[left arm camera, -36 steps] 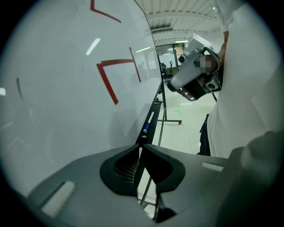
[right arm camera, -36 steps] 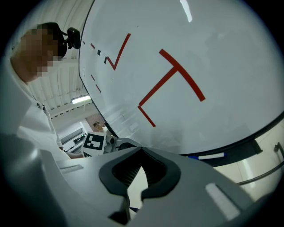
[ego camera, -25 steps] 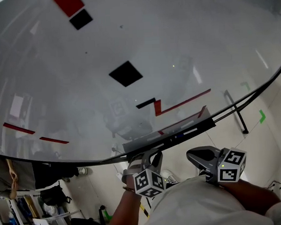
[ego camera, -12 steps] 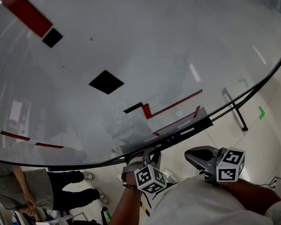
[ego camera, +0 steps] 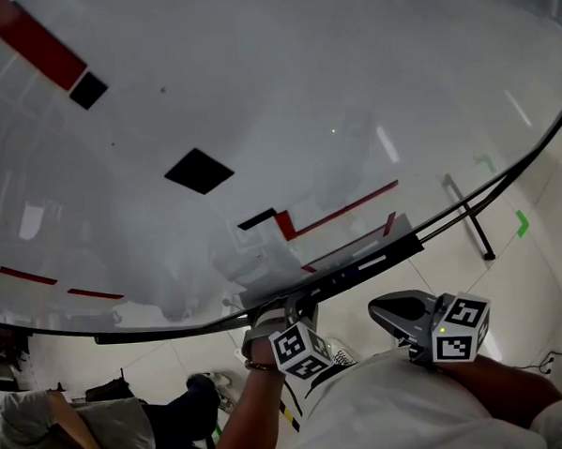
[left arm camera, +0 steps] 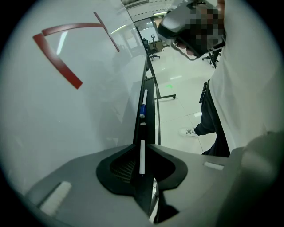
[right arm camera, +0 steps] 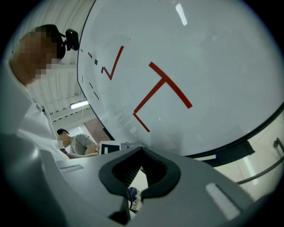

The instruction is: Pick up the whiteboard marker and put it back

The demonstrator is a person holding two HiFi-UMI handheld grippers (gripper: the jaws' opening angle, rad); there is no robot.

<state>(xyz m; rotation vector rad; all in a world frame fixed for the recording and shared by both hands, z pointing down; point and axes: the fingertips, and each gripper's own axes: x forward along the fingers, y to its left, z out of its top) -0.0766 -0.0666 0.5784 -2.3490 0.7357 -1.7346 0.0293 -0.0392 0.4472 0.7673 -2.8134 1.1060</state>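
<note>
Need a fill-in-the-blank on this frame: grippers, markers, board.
1. The whiteboard marker in the left gripper is ____ in colour.
2. The right gripper is shut and holds ____.
3. The long tape strips on the whiteboard are ____.
4. Farther along the tray, another marker has a ____ end.

Missing words: white; nothing; red; blue.

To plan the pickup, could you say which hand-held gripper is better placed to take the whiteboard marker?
Left, likely: the left hand-held gripper is at the tray with the whiteboard marker between its jaws; the right hand-held gripper is off the tray, shut.
</note>
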